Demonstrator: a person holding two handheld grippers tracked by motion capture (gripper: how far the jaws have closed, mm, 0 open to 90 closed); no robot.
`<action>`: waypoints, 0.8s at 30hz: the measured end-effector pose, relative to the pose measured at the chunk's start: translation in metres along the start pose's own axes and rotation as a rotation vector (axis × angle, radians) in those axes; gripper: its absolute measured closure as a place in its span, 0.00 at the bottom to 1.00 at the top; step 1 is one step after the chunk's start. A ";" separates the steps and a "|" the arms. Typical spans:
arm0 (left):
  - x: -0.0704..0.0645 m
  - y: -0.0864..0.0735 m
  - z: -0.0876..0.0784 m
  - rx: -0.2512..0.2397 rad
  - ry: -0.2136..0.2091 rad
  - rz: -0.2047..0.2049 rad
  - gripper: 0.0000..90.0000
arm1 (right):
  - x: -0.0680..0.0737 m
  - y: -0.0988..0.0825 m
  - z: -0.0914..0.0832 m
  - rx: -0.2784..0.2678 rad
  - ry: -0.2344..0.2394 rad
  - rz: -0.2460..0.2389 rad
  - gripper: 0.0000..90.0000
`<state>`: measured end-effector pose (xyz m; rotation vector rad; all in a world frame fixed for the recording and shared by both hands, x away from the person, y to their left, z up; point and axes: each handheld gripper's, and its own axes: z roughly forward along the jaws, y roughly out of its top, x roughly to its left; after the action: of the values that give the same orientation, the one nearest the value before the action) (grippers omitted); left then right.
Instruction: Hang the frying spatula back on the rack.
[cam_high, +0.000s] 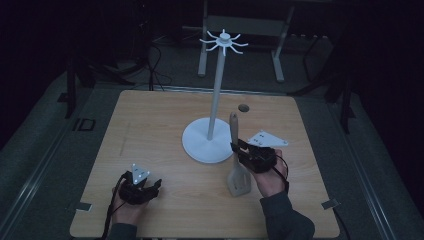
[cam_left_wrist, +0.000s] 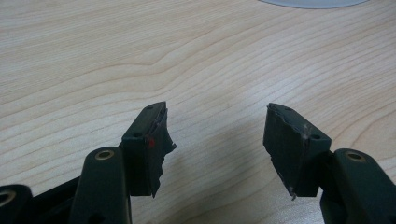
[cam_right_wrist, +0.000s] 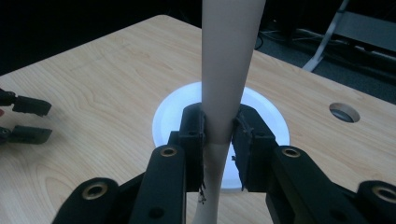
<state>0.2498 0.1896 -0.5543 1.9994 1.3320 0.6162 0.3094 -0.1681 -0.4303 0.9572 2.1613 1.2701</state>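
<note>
Gripping a beige spatula (cam_high: 237, 170) by its handle, right gripper (cam_high: 239, 148) at centre right of the high view, jaws clenched on the shaft, blade down on the wooden table (cam_high: 150, 130), just beside the white hook stand (cam_high: 209, 142). Left gripper (cam_high: 156, 186) at lower left, jaws spread apart, nothing between them

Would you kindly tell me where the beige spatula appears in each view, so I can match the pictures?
High view: the spatula stands upright right of centre, gripped by the right gripper.
Left gripper view: not in it.
Right gripper view: its handle rises through the centre, between the shut jaws.
Shared landmark: the stand's white round base.
</note>
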 end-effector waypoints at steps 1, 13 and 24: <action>0.000 0.000 0.000 0.000 0.000 0.000 0.45 | 0.000 0.001 0.000 -0.004 0.000 0.001 0.82; 0.000 0.000 0.000 0.000 0.001 -0.003 0.45 | 0.000 0.007 0.000 -0.043 0.004 0.009 0.82; 0.000 0.000 0.000 0.001 0.002 -0.002 0.45 | -0.002 0.011 0.001 -0.069 0.010 0.022 0.82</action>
<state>0.2500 0.1897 -0.5544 1.9988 1.3358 0.6169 0.3153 -0.1653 -0.4206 0.9514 2.1056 1.3533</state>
